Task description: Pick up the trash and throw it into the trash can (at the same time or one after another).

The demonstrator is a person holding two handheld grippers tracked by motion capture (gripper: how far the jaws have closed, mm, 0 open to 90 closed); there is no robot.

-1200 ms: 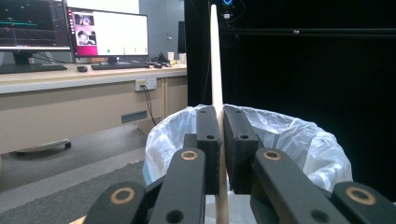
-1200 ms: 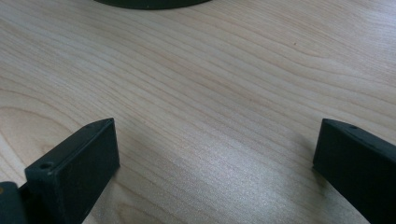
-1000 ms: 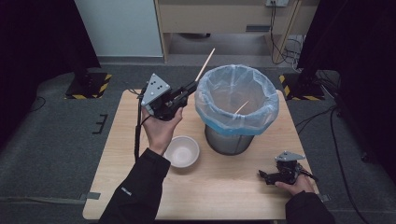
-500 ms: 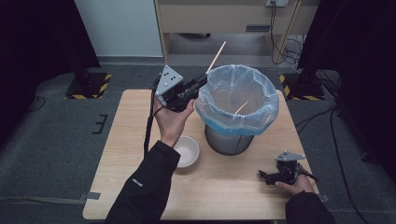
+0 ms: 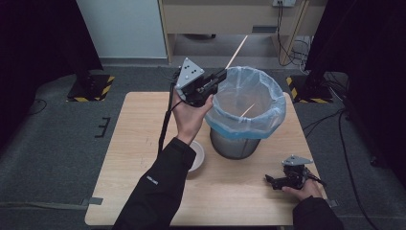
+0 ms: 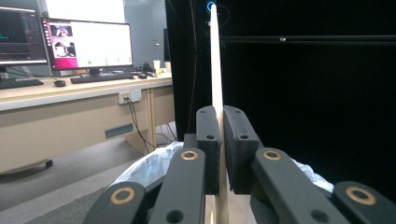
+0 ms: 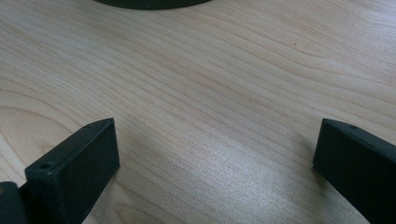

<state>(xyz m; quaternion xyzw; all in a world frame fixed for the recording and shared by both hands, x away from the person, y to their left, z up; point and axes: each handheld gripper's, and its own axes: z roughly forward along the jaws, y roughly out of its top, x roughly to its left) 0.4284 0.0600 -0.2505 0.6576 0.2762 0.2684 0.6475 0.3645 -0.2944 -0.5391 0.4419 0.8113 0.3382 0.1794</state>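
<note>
A thin pale wooden stick (image 5: 238, 48) is clamped in my left gripper (image 5: 220, 76), which is raised at the left rim of the bin (image 5: 249, 143) lined with a blue bag (image 5: 268, 91). The stick points up and away over the bin's far side. In the left gripper view the jaws are shut on the stick (image 6: 215, 60), with my left gripper (image 6: 220, 112) above the bag (image 6: 149, 168). A second stick (image 5: 247, 111) lies inside the bin. My right gripper (image 5: 269, 182) rests on the table near the front right corner, and in its own view my right gripper (image 7: 215, 128) is open with nothing between its jaws.
A white bowl (image 5: 197, 155) sits on the wooden table (image 5: 139, 143) left of the bin, partly hidden by the left forearm. The bin's dark base (image 7: 149, 3) is just ahead of the right gripper. A desk with monitors (image 6: 88, 44) stands beyond the table.
My left gripper has lifted and moved right with the stick, from above the bowl to the bin's left rim. The right gripper has stayed put.
</note>
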